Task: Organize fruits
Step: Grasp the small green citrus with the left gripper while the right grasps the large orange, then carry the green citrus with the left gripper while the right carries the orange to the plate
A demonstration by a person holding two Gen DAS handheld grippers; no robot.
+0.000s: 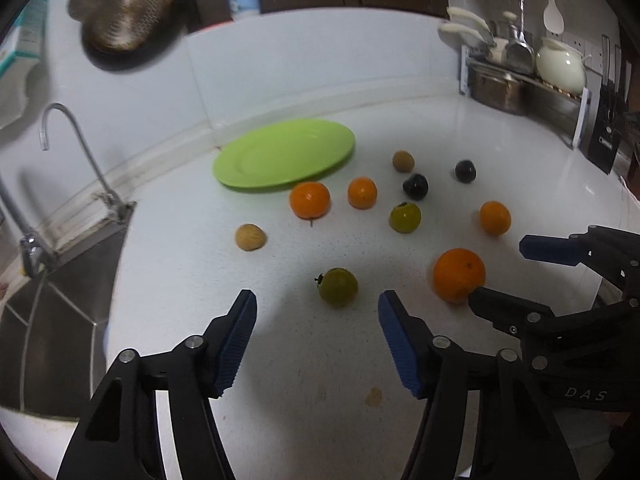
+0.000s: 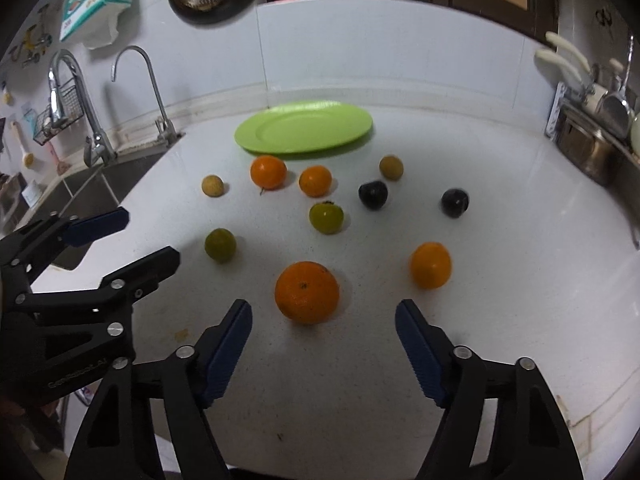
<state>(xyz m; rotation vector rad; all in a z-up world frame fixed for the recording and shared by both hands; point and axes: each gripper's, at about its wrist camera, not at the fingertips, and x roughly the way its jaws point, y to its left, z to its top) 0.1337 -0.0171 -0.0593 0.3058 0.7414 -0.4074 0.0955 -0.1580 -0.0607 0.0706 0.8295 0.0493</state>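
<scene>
Several fruits lie loose on the white counter (image 1: pixel 304 360) in front of an empty green plate (image 1: pixel 284 152), which also shows in the right wrist view (image 2: pixel 304 128). My left gripper (image 1: pixel 318 304) is open and empty, just short of a green fruit (image 1: pixel 338 286). My right gripper (image 2: pixel 323 312) is open and empty, with a large orange (image 2: pixel 307 292) just ahead of its jaws; that orange also shows in the left wrist view (image 1: pixel 459 275). Smaller oranges (image 2: pixel 431 265) (image 2: pixel 268 172) (image 2: pixel 315 180), two dark plums (image 2: pixel 373 194) (image 2: pixel 455 202), brown round fruits (image 2: pixel 212 185) (image 2: pixel 391 167) and another green fruit (image 2: pixel 326 217) are scattered between.
A steel sink (image 1: pixel 52 320) with faucets (image 1: pixel 72 152) lies at the left. A dish rack (image 1: pixel 520 80) with pots and utensils stands at the back right. A metal strainer (image 1: pixel 124 12) hangs on the wall above the counter.
</scene>
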